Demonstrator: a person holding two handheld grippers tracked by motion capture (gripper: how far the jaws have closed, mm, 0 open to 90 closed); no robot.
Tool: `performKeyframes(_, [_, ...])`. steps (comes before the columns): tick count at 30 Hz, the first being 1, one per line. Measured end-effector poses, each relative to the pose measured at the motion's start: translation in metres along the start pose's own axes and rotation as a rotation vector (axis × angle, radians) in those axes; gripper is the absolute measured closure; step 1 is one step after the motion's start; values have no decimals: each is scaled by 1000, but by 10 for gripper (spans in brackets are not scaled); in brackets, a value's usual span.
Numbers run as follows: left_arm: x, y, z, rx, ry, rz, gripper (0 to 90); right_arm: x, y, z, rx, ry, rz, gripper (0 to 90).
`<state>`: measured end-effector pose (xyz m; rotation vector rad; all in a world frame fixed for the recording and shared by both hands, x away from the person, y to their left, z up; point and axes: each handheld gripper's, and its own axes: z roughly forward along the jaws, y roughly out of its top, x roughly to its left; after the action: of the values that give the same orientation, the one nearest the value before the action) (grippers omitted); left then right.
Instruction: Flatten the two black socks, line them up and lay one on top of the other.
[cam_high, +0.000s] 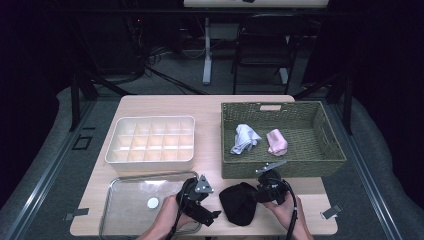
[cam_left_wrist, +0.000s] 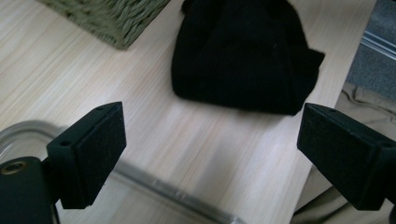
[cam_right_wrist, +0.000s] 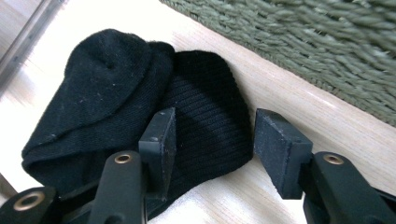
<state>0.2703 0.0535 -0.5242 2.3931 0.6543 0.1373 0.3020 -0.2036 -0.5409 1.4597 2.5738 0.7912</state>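
Note:
A black sock bundle (cam_high: 239, 202) lies on the wooden table near its front edge, just in front of the green wicker basket (cam_high: 280, 167). My right gripper (cam_high: 257, 192) is at the bundle's right side. In the right gripper view its jaws (cam_right_wrist: 212, 135) stand apart around the ribbed end of the sock (cam_right_wrist: 107, 88): one pad rests against the fabric, the other is clear of it. My left gripper (cam_high: 214, 216) sits left of the bundle, wide open. In the left gripper view nothing lies between its jaws (cam_left_wrist: 212, 144), and the sock (cam_left_wrist: 243, 51) is just ahead.
In the basket lie a light grey cloth (cam_high: 245, 138) and a pink cloth (cam_high: 276, 141). A white divided organiser (cam_high: 150, 119) stands at the left. A clear glass dish (cam_high: 120, 210) with a small white disc (cam_high: 153, 202) sits front left, its rim (cam_left_wrist: 177, 193) under my left gripper.

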Motion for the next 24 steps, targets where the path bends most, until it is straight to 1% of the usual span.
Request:
performKeyframes(3, [-7,7,5,2,6,16,101,0,-2,2,-9,-7,15,494])
performKeyframes(4, [-9,9,8,1,-1,21,113,-1,-3,3,3,-6,17,495])
performKeyframes(5, [-11,11,9,5,5,26,125,-1,-4,5,16,-9,18,495])
performKeyframes(6, [-13,13,12,8,0,35,134,0,-5,7,15,-15,23,495])
performKeyframes(7, [-15,14,15,9,-3,41,138,0,-5,8,40,-26,8,496])
performKeyframes(8, [-17,16,16,11,-7,48,145,0,-6,9,36,-20,9,505])
performKeyframes(9, [-19,17,19,18,-5,53,151,0,-6,9,53,-31,-2,513])
performKeyframes(11, [-24,19,24,23,-9,59,158,1,-7,11,40,-17,15,546])
performKeyframes(12, [-26,20,25,28,-10,63,167,2,-7,12,35,-21,19,569])
performKeyframes(13, [-28,21,27,32,-3,66,178,3,-8,12,44,-34,11,585])
performKeyframes(14, [-29,22,29,36,1,72,187,4,-9,12,33,-26,23,603])
performKeyframes(15, [-31,22,30,40,10,75,202,6,-9,12,27,-38,33,623])
performKeyframes(16, [-32,22,32,44,26,78,217,5,-9,12,38,-44,25,640])
performKeyframes(17, [-32,23,34,55,31,80,225,6,-9,12,37,-41,28,649])
performKeyframes(18, [-33,22,37,61,47,75,236,7,-8,11,49,-44,29,660])
performKeyframes(19, [-33,22,39,73,51,71,252,8,-9,11,42,-46,26,674])
performKeyframes(20, [-32,21,41,83,45,69,252,8,-9,11,42,-46,26,674])
performKeyframes(21, [-33,21,43,83,54,65,268,9,-9,12,32,-49,27,678])
performKeyframes(22, [-32,20,43,90,45,62,289,9,-9,11,37,-50,22,681])
performKeyframes(23, [-32,20,44,93,49,65,300,10,-9,12,29,-46,29,684])
performKeyframes(24, [-32,19,45,93,53,62,338,10,-9,11,36,-46,17,686])
